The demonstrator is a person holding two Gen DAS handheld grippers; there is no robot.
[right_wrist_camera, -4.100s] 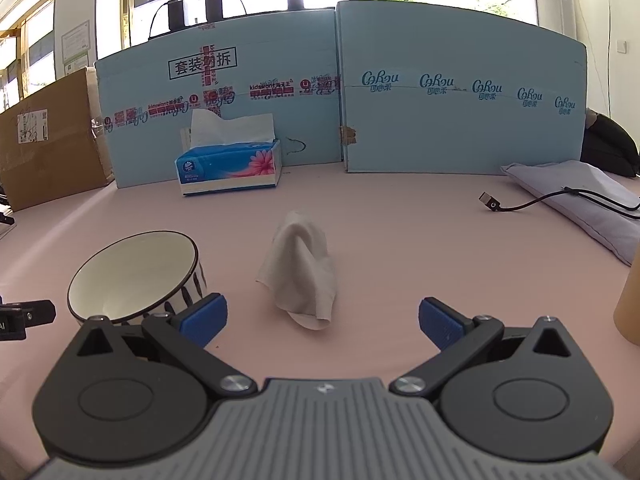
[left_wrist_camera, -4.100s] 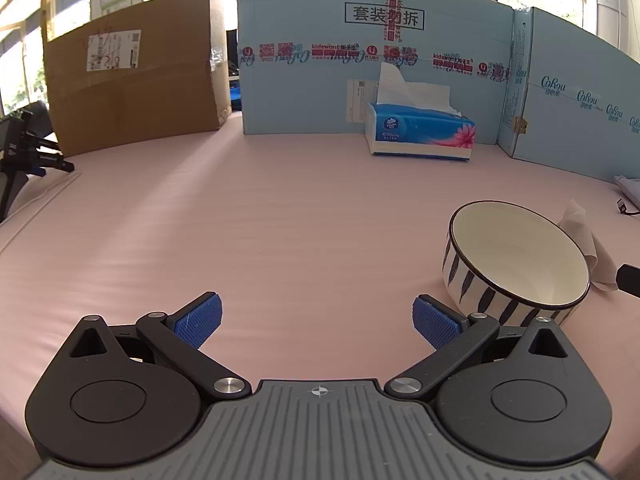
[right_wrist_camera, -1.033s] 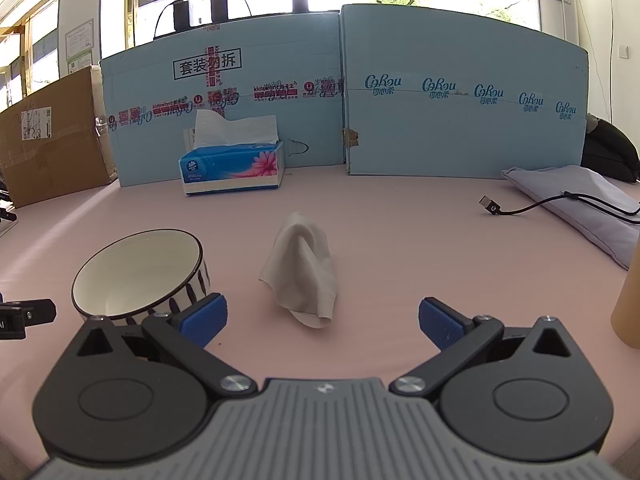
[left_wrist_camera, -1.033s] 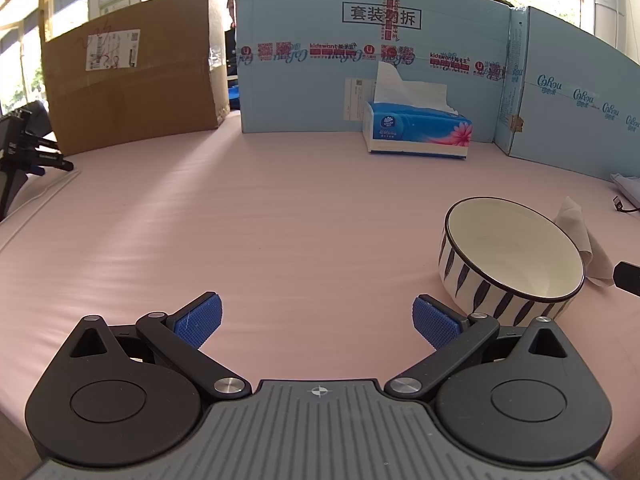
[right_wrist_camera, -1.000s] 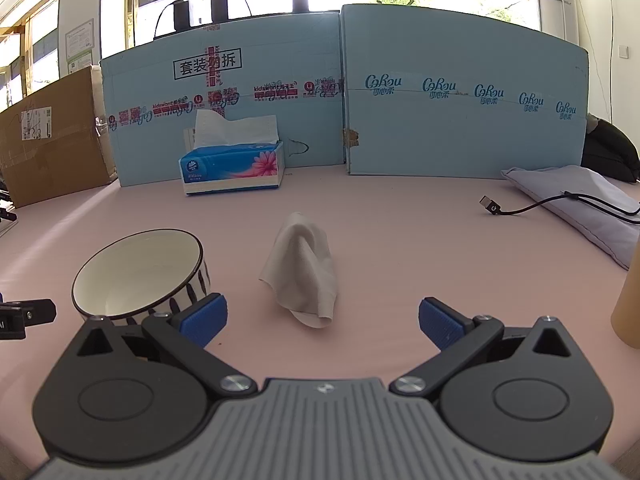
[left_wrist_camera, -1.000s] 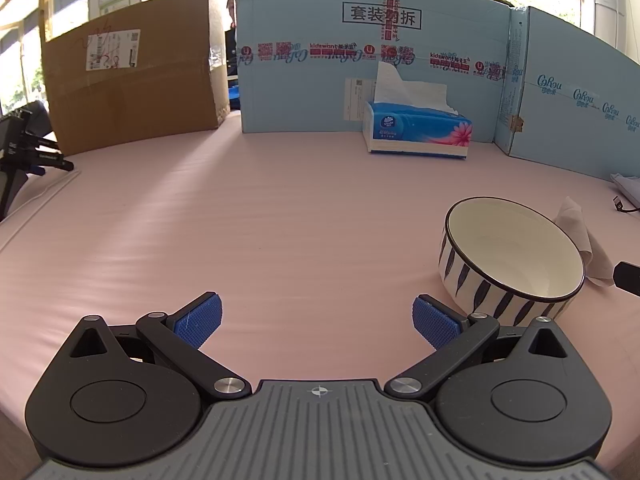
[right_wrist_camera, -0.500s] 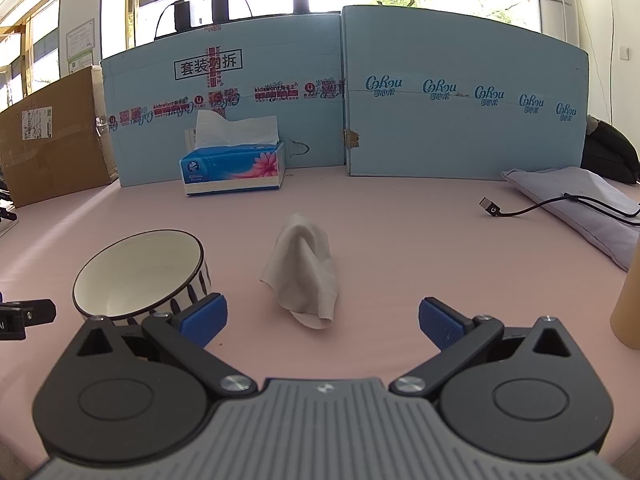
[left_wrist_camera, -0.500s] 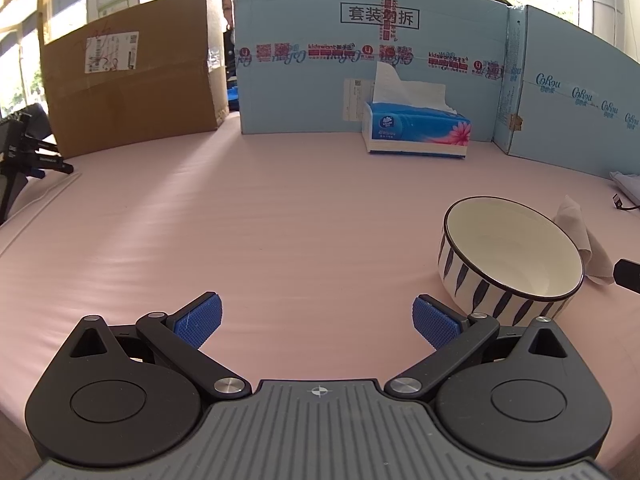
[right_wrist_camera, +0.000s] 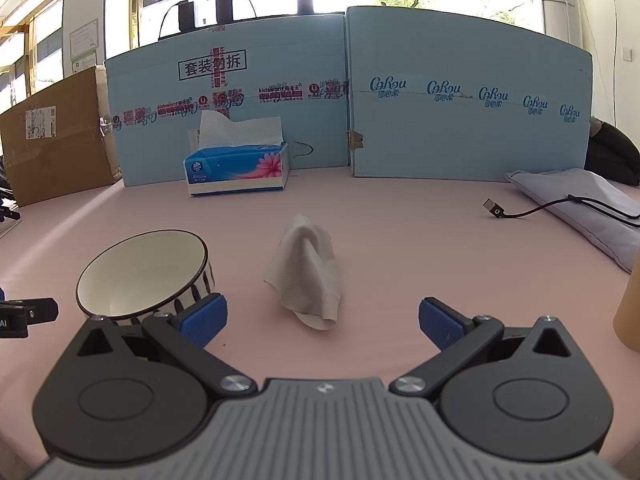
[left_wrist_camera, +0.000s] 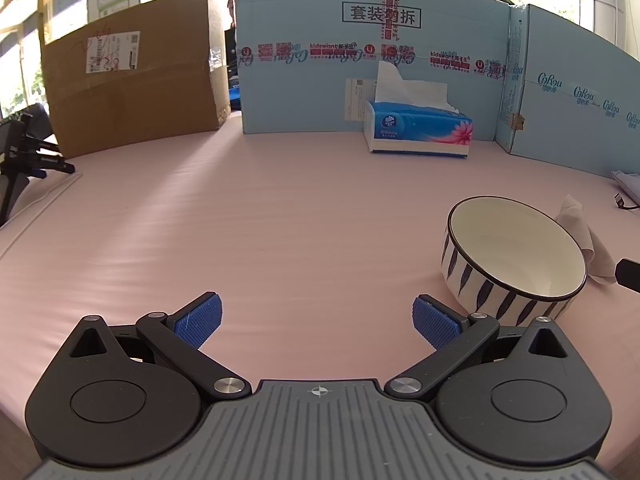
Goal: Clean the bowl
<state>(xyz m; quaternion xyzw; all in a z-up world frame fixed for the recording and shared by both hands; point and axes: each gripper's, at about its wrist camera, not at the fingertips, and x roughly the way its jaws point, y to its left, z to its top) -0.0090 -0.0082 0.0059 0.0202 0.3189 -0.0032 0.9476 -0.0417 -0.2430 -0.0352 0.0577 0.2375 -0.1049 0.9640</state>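
The bowl (left_wrist_camera: 514, 256) stands upright on the pink table (left_wrist_camera: 280, 220), just ahead and to the right of the left gripper (left_wrist_camera: 316, 318). It is round and straight-walled, glazed cream-white inside, with a thin dark rim and dark leaf-shaped strokes on a white outer wall. The glaze is smooth and slightly glossy; the interior shows no contents that can be made out. In the right wrist view the bowl (right_wrist_camera: 144, 276) sits just ahead of the left-hand finger of the right gripper (right_wrist_camera: 322, 318).

Beside the bowl, on its right, lies a crumpled off-white cloth (right_wrist_camera: 308, 276), soft and folded into a peaked heap. The two appear close, but contact cannot be confirmed.

Left gripper: blue ribbed fingers (left_wrist_camera: 200, 320) wide apart, holding nothing. Right gripper: fingers (right_wrist_camera: 442, 324) likewise wide apart, empty, with the cloth lying ahead between them.

The table covering is smooth, matte pink, with faint creases. At the far edge stand light blue printed panels (right_wrist_camera: 460, 120) and a brown cardboard box (left_wrist_camera: 132, 88) bearing a white label. A blue tissue box (left_wrist_camera: 418, 130), flower-printed, with a white sheet protruding, rests against the panels. A black cable (right_wrist_camera: 532, 210) with a USB plug lies on the right, partly over a pale padded pouch (right_wrist_camera: 588, 200).
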